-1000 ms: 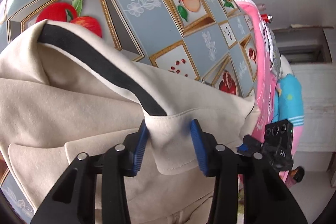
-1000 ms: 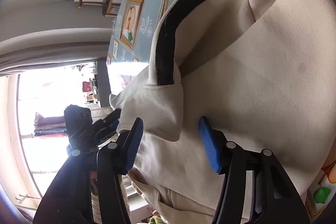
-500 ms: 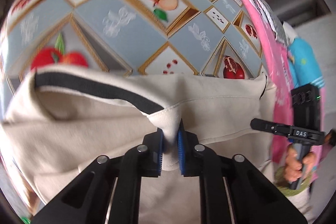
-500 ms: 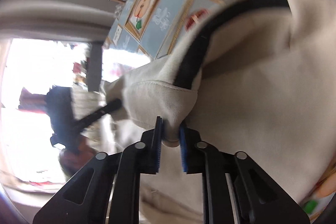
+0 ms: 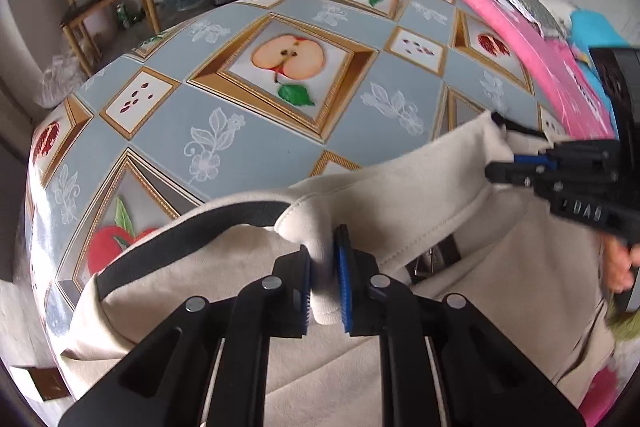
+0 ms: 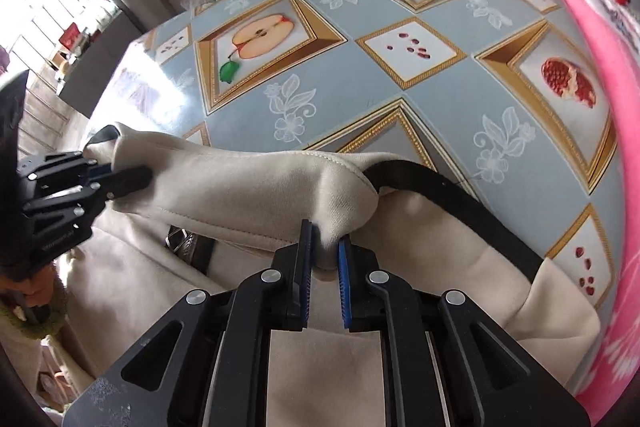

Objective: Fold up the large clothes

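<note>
Left gripper (image 5: 325, 277) and right gripper (image 6: 325, 269) each pinch the cream garment (image 6: 248, 187) at its hem; soft, heavy cloth sags between the jaws.

The cream garment (image 5: 400, 195) is soft, matt, fleecy cloth with a smooth black band (image 6: 460, 195) of trim. The table (image 5: 248, 131) wears a glossy printed oilcloth that shines at nine o'clock. Each gripper (image 6: 323, 267) is matt black plastic with ribbed blue pads (image 5: 343, 287) and bright metal screws. The pink cloth (image 6: 608, 59) at three o'clock looks plush.
</note>
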Demonstrator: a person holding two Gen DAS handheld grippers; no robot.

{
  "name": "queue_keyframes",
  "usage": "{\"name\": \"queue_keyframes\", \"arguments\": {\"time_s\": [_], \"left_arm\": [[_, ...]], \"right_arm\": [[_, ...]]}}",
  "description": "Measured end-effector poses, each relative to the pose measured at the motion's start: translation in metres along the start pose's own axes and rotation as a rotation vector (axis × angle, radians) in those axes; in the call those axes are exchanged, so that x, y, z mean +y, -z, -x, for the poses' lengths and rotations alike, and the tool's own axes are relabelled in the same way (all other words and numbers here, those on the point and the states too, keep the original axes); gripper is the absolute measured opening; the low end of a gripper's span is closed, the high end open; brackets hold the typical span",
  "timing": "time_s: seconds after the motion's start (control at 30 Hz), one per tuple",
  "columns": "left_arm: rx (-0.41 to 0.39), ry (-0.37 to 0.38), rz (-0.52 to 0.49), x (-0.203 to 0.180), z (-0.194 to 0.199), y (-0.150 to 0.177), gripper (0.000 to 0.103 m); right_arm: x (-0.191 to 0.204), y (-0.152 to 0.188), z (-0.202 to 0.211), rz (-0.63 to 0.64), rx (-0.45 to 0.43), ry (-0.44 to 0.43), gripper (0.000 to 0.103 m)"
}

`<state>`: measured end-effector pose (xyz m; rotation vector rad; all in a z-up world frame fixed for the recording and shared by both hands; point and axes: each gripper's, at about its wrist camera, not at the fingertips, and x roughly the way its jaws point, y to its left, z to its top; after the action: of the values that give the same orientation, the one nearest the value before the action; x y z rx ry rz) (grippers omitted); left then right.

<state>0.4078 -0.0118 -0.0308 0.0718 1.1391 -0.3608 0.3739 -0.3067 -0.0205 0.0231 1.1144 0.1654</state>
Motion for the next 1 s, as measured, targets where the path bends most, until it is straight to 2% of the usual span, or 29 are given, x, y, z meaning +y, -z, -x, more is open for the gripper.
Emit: {"name": "queue_keyframes", "arguments": {"time_s": [0.13,0.2,0.23,0.37,0.4,0.53,0.57,0.67,0.83,0.93,0.97,1.0], "left_arm": [[-0.001,0.004,-0.05,-0.002,0.001,0.009,0.012],[-0.002,-0.003,-0.062,-0.004,-0.001,0.008,0.012],[-0.002,-0.009,-0.065,-0.005,-0.001,0.008,0.012],[0.0,-0.016,-0.065,-0.006,-0.001,0.008,0.012],[0.003,-0.014,-0.064,-0.006,-0.001,0.008,0.012],[0.013,0.0,-0.048,-0.003,-0.002,0.006,0.013],[0.012,0.001,-0.048,-0.003,-0.002,0.006,0.013],[0.008,0.002,-0.045,-0.003,-0.002,0.007,0.013],[0.013,0.058,0.02,0.007,-0.001,0.007,0.014],[0.01,0.104,0.069,0.018,0.001,0.008,0.018],[0.008,0.118,0.095,0.025,0.002,0.008,0.023],[0.001,0.138,0.14,0.036,0.004,0.007,0.029]], "right_arm": [[-0.013,0.016,0.004,-0.039,-0.005,-0.073,0.014],[-0.009,0.018,0.007,-0.065,-0.008,-0.072,0.015],[-0.008,0.019,0.01,-0.071,-0.009,-0.053,0.018],[-0.002,0.022,0.03,-0.089,-0.032,0.056,0.045],[-0.004,0.023,0.039,-0.094,-0.048,0.085,0.045],[-0.004,0.023,0.072,-0.09,-0.136,0.151,0.046],[-0.002,0.023,0.08,-0.087,-0.161,0.14,0.042],[0.028,0.012,0.086,-0.026,-0.215,0.018,0.035],[0.083,-0.008,0.046,0.103,-0.187,-0.047,0.024],[0.087,-0.01,0.005,0.087,-0.09,-0.068,0.019],[0.084,-0.008,-0.004,0.07,-0.065,-0.069,0.02],[0.08,-0.005,-0.003,0.058,-0.079,-0.096,0.02]]}}
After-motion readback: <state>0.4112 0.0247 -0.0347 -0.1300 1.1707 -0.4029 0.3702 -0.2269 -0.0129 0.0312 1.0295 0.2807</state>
